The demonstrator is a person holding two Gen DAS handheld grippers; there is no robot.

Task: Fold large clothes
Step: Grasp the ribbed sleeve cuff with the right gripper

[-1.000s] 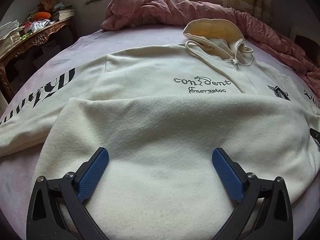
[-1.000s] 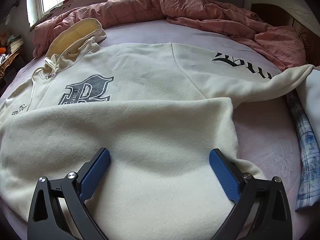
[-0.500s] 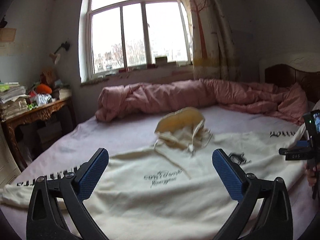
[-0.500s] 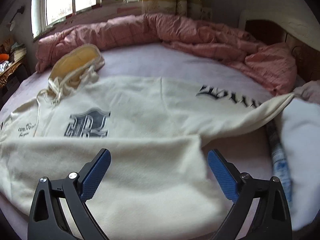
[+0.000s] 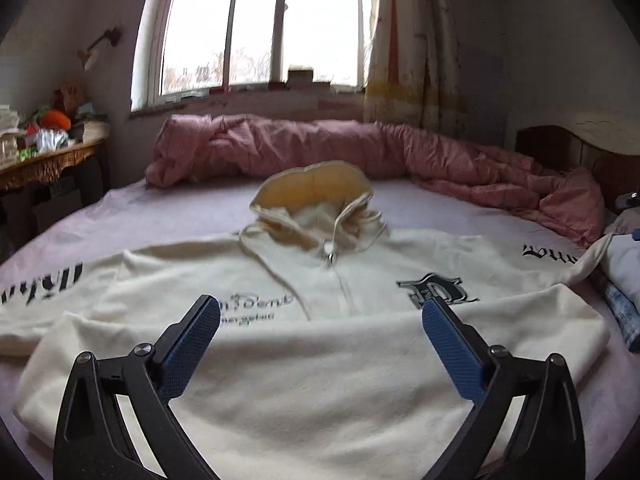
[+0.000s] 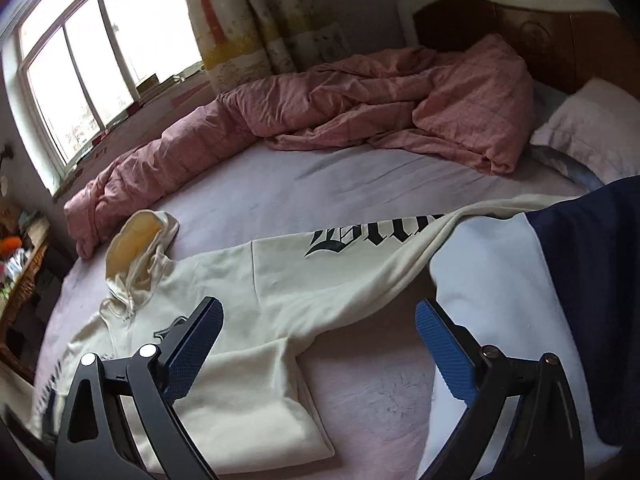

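Left gripper [image 5: 320,332], jaws wide apart and empty, held above the near part of the cream hoodie [image 5: 320,392], which lies front-up on the bed [image 5: 180,208] with its lower hem folded up over the chest. Right gripper [image 6: 318,338], jaws likewise wide apart and empty, over the hoodie's right side and the bare pink sheet beside it.

Left wrist view only: both chest prints, the zipper, the hood [image 5: 316,188] standing open beyond them, and the left sleeve [image 5: 44,280] with black lettering stretched outward. Farther back, a cluttered wooden side table [image 5: 48,160], the window [image 5: 260,28] and a patterned curtain [image 5: 412,40].

Right wrist view only: the square corner of the folded-up hem [image 6: 280,408], the right sleeve [image 6: 360,248] running out to pass under a white and navy garment [image 6: 520,300], then a pillow [image 6: 592,128] and the wooden headboard [image 6: 540,36]. The pink quilt [image 6: 320,112] along the far edge of the bed shows in both views.

Compared with one second earlier: both grippers then sat low, close over the folded hem; both views are now raised and drawn back, the left taking in the whole room, the right turned toward the right sleeve. The fold in the hoodie is unchanged.
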